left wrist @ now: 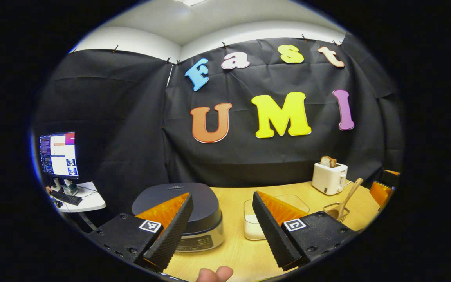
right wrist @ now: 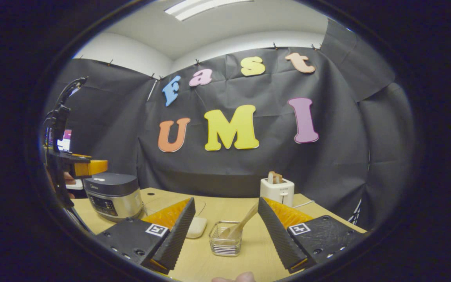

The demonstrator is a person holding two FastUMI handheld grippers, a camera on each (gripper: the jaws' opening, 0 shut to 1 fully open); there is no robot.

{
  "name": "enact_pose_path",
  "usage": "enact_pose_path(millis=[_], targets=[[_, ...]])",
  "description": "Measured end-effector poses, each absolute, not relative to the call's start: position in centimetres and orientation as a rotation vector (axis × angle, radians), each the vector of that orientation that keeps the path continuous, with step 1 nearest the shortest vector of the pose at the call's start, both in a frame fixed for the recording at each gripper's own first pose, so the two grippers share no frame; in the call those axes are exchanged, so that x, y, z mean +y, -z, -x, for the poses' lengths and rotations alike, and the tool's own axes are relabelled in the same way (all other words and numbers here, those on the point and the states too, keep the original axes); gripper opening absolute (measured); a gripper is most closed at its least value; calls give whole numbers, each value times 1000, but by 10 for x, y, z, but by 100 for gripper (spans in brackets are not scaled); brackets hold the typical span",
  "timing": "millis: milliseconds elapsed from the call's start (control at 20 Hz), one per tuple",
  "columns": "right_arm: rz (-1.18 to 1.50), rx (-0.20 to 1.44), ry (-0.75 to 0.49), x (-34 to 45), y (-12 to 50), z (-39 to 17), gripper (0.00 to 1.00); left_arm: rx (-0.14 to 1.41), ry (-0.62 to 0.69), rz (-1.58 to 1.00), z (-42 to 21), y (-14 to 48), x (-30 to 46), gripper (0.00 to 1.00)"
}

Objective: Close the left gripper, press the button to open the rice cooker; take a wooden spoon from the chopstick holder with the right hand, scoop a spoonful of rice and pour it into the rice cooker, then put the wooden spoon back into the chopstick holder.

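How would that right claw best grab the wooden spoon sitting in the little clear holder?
Probably by the bare handle of the wooden spoon, which leans up out of the chopstick holder. The right gripper, open, could come from the front above the rim, fingers either side.

The left gripper view looks from above the table [left wrist: 225, 243], near the cooker [left wrist: 194, 211]. The right gripper view faces the holder [right wrist: 225, 239] closely. Both share the toaster [left wrist: 329, 176].

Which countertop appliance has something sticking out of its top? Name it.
The white toaster by the wall: toast pokes out of its slot. The rice cooker has its flat dark lid shut, nothing protruding.
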State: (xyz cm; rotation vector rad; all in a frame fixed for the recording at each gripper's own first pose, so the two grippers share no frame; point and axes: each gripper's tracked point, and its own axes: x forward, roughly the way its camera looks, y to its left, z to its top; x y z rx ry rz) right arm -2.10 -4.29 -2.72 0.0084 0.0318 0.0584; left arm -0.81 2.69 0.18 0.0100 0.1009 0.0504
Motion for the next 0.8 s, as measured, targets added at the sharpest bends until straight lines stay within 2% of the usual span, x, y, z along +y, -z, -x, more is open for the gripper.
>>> enact_pose_path(millis=[50,100,200,250,300,800], targets=[[-7,26,-46,-45,24,23,91,87,-34,-1,13,-3,17,97],[-8,20,-38,-45,20,26,95,71,-17,1,17,-6,9,97],[1,-4,-18,-48,12,34,95,61,18,-10,29,-3,-6,97],[13,-14,-5,-49,11,36,91,55,21,-9,33,1,-9,97],[21,-21,6,-50,9,38,95,48,24,-3,36,1,-10,97],[49,-38,64,-36,-1,59,95,16,61,-18,48,2,-14,97]])
